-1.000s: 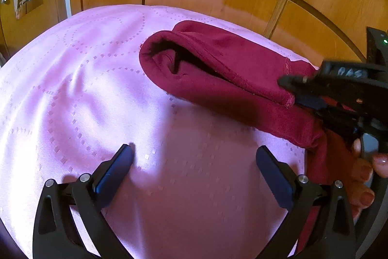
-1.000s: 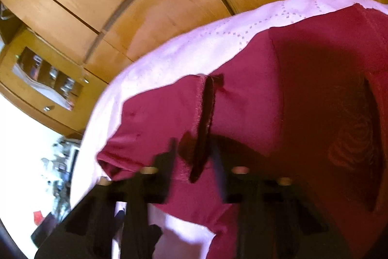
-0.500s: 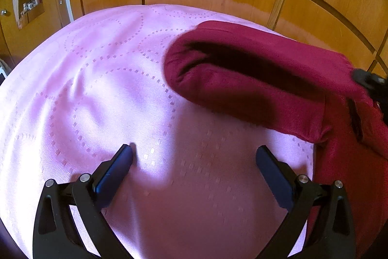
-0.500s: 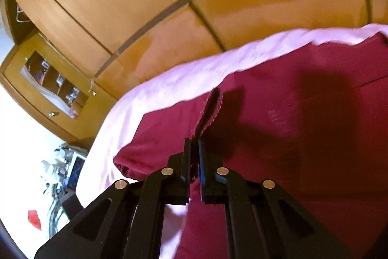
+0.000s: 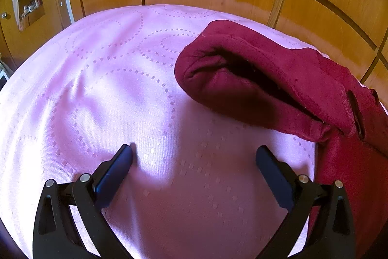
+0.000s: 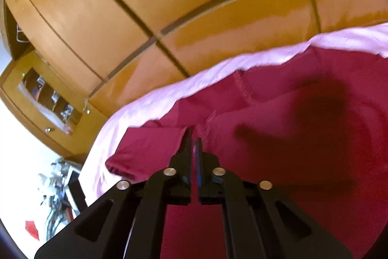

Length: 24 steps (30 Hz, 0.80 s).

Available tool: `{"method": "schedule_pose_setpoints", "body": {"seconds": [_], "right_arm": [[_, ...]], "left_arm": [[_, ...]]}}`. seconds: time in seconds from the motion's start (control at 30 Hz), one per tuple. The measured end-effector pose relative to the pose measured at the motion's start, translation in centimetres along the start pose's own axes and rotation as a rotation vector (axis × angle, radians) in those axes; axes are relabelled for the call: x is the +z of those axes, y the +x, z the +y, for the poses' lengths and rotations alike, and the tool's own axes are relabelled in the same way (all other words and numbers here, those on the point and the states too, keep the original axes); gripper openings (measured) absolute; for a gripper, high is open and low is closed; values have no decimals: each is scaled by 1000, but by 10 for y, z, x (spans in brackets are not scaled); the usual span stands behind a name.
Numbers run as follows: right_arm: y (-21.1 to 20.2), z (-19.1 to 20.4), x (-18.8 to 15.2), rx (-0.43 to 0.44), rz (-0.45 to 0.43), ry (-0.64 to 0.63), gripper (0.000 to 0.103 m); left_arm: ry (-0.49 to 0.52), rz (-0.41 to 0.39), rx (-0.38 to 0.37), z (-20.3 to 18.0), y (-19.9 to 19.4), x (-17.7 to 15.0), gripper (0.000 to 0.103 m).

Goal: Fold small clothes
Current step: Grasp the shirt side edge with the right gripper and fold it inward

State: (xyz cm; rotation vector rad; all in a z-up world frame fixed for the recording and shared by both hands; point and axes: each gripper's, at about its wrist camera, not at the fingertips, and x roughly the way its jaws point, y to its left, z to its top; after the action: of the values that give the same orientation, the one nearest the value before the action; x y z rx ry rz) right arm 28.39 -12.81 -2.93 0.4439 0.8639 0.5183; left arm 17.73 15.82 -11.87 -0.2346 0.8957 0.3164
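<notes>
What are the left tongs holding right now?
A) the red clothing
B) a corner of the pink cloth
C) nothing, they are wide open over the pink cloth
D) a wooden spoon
C: the left tongs stand wide open with only the pink cloth showing between them, and the red clothing lies off to their right, untouched by them.

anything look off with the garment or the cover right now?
Nothing damaged or spilled. The maroon garment isn't flat: its folded-over end gapes open like a tube on the pink cover. The right tongs are shut on its edge; the left tongs are open over bare cover.
</notes>
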Motion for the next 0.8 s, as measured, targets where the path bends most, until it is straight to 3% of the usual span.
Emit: {"method": "schedule_pose_setpoints", "body": {"seconds": [0.03, 0.07, 0.13, 0.2, 0.3, 0.37, 0.43, 0.6, 0.8], "right_arm": [[10, 4, -3, 7, 13, 5, 57], [18, 7, -7, 4, 15, 13, 68], [36, 12, -13, 27, 43, 33, 68], [61, 19, -18, 33, 87, 44, 64], [94, 31, -26, 18, 144, 31, 51], [111, 34, -29, -16, 176, 29, 20], [110, 35, -30, 2, 177, 36, 5], [60, 34, -14, 10, 59, 1, 5], [-18, -3, 3, -87, -63, -29, 5]], "left_arm": [[2, 1, 4, 0, 0, 0, 101], [4, 1, 7, -1, 1, 0, 101], [8, 3, 12, -2, 2, 0, 101], [12, 3, 15, -3, 1, 0, 101], [12, 3, 17, -3, 2, 0, 101], [11, 2, 15, -3, 1, 0, 101], [8, 2, 16, -3, 2, -1, 101], [6, 1, 14, -3, 1, -1, 101], [23, 4, 40, -8, -1, 0, 101]]}}
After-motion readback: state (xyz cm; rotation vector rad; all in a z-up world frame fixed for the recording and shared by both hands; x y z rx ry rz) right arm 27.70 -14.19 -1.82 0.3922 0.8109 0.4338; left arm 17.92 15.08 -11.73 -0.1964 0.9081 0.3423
